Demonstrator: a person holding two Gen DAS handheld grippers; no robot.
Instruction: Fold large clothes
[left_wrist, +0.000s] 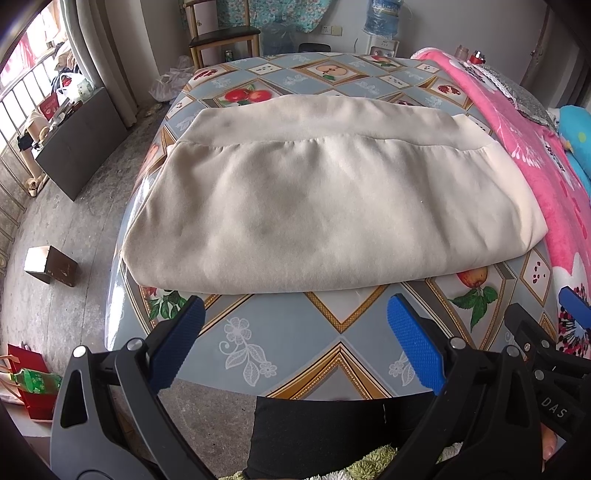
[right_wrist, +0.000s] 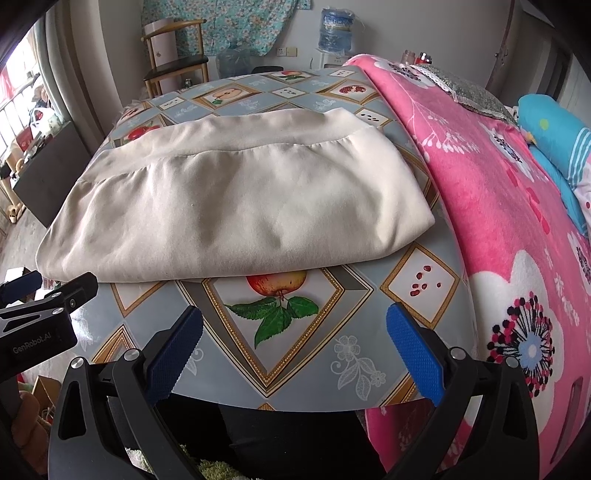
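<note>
Both grippers released, nothing held: left gripper (left_wrist: 295, 339) and right gripper (right_wrist: 295, 343) hover side by side over the table's (left_wrist: 314, 354) near edge. Folded cream garment (left_wrist: 325, 206) lies flat mid-table, just beyond the fingertips. Pink blanket (right_wrist: 480, 192) borders its right side.

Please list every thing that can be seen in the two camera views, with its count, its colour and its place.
folded garment: one, cream, on the table centre
table: one, grey-blue fruit-pattern cloth
blanket: one, pink floral, right of the table
pillow: one, turquoise, far right
chair: one, wooden, dark seat, behind the table
water bottle: one, blue, on a dispenser at the back wall
left gripper: blue pads, open, near table edge
right gripper: blue pads, open, near table edge
</note>
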